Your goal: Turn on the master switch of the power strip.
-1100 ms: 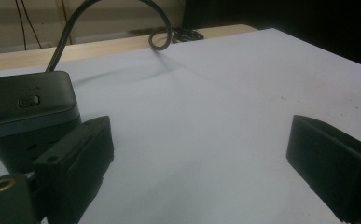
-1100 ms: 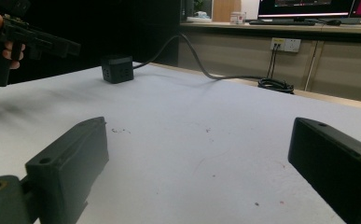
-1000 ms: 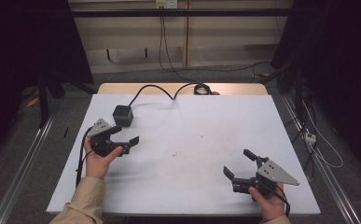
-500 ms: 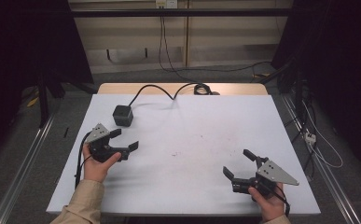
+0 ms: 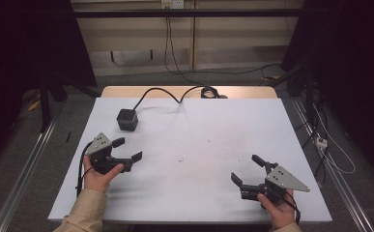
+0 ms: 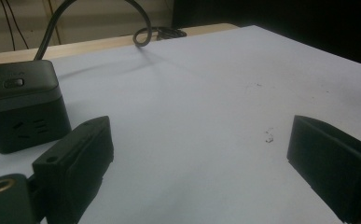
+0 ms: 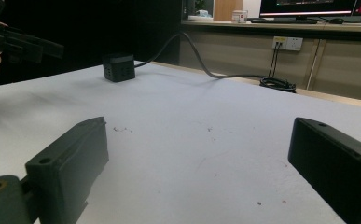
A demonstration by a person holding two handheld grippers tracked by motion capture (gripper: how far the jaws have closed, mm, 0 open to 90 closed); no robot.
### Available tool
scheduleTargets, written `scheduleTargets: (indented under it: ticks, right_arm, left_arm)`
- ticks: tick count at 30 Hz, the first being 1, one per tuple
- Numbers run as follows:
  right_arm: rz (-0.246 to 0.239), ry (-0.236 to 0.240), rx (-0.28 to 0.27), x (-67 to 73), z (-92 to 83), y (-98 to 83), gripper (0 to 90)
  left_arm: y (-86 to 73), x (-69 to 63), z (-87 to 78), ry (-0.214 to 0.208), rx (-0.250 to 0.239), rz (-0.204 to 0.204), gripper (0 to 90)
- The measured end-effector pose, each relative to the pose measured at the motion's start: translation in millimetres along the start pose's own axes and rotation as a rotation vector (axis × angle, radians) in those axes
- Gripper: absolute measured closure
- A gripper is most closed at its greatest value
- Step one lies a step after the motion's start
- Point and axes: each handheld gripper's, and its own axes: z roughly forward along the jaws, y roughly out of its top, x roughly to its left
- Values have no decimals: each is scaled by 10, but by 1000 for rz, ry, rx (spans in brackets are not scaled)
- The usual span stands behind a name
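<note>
A black cube power socket (image 5: pixel 127 119) sits on the white table (image 5: pixel 199 130) at the back left, and its black cable (image 5: pixel 175 94) runs to the table's far edge. My left gripper (image 5: pixel 128 149) hovers open just in front of the cube, with nothing between its jaws. In the left gripper view the cube (image 6: pixel 22 107) stands close at the left, beyond my open left gripper (image 6: pixel 201 135). My right gripper (image 5: pixel 245 168) is open and empty near the front right. The right gripper view looks past my right gripper (image 7: pixel 199 135) to the cube (image 7: pixel 118 66) far across the table.
The cable ends in a coil (image 5: pixel 208 92) on the wooden strip at the table's back edge. Wall sockets (image 7: pixel 288 43) and more cables hang behind. Small dark specks (image 5: pixel 179 159) mark the table's middle. Metal rails run along the floor on both sides.
My left gripper has drifted slightly back toward the near edge, away from the cube. The right gripper has stayed in place.
</note>
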Motion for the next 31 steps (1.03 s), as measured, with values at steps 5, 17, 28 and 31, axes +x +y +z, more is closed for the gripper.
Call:
scheduleTargets:
  ticks: [5,17,28,31]
  right_arm:
    - [0,0,3,-1,-4,-1,43]
    - [1,-1,0,-7,-5,1,43]
    - [-1,-1,0,-11,-7,2,43]
    - [-1,-1,0,-11,-4,3,43]
  left_arm:
    - [-37,-8,-38,7,4,0,66]
    - [-121,-58,-117,4,12,4,67]
    - [-215,-69,-208,13,22,3,62]
    - [-220,-66,-213,21,21,2,61]
